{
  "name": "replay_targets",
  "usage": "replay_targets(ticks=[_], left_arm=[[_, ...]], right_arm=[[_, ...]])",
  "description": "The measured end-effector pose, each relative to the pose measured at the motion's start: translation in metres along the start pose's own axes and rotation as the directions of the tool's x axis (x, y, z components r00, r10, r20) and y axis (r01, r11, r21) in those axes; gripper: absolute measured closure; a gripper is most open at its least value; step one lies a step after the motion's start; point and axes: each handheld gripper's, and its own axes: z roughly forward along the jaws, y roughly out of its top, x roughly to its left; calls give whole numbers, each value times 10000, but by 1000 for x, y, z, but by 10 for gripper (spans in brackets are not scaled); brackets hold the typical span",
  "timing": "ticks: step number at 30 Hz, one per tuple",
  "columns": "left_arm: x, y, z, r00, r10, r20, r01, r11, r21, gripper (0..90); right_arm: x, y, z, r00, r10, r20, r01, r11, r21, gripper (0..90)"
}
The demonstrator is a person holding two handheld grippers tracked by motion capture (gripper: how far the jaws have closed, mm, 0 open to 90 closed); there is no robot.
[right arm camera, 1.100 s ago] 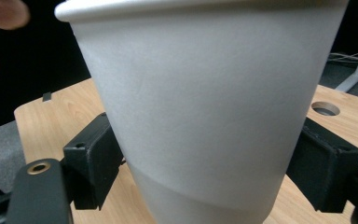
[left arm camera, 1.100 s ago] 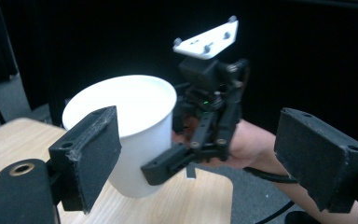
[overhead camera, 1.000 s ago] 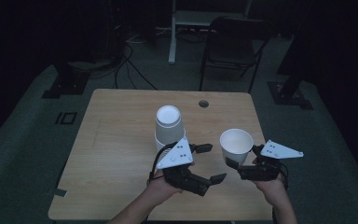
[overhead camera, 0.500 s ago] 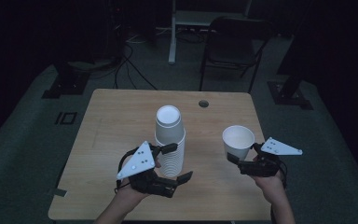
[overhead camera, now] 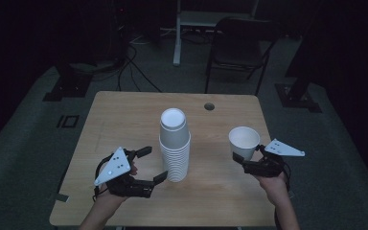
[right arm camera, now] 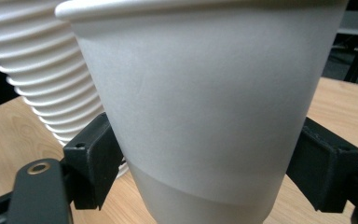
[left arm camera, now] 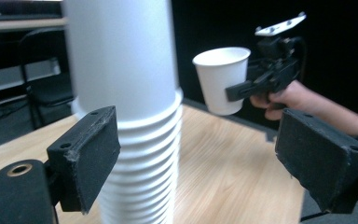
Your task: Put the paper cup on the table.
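The right gripper [overhead camera: 247,160] held a single white paper cup [overhead camera: 244,142] upright, mouth up, above the right edge of the table [overhead camera: 124,115]. In the right gripper view the cup [right arm camera: 205,107] sat between the two black jaws, both pads pressed against its lower wall; the jaws stood about a cup's width apart. The inside of the cup appeared empty in the high view.

The stack of white cups [overhead camera: 175,146] stood mouth down near the centre of the table, toward the near edge, nested rims forming ridges along its lower half. The held cup was well apart from it, to its right.

The left gripper [overhead camera: 153,165] lay low over the near left part of the table, just left of the stack. Its jaws stood wide open and gripped nothing. In the left gripper view the stack [left arm camera: 130,107] rose beyond the left jaw, not between the pads, and contact with either pad could not be determined.
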Motion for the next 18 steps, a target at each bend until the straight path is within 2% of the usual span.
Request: replay_targets(ticks=[7,10,11,12,14,18], left_arm=[[20,-27,-6,9967,-571,-581,584,9981,215,139],[29,-41,-6,9905,-505,-1282,552,9979,334,135],[29,-41,-6,9905,-505,-1282,552,9979,334,131],[34,-49,-6,9868,-666,-1474,741,9962,462,131],[39,-56,-5,9840,-841,-1569,934,9942,535,115],[50,-74,-3,9743,-1129,-1947,1322,9872,888,102]], right_arm=[[-15,-12,14,9982,372,473,-364,9991,-195,183],[-22,-16,20,9962,513,697,-505,9986,-128,183],[-22,-16,20,9962,513,697,-505,9986,-128,183],[-24,-17,23,9955,440,836,-439,9990,-26,183],[-28,-20,29,9937,474,1013,-480,9988,29,183],[-34,-25,39,9895,547,1339,-556,9984,28,183]])
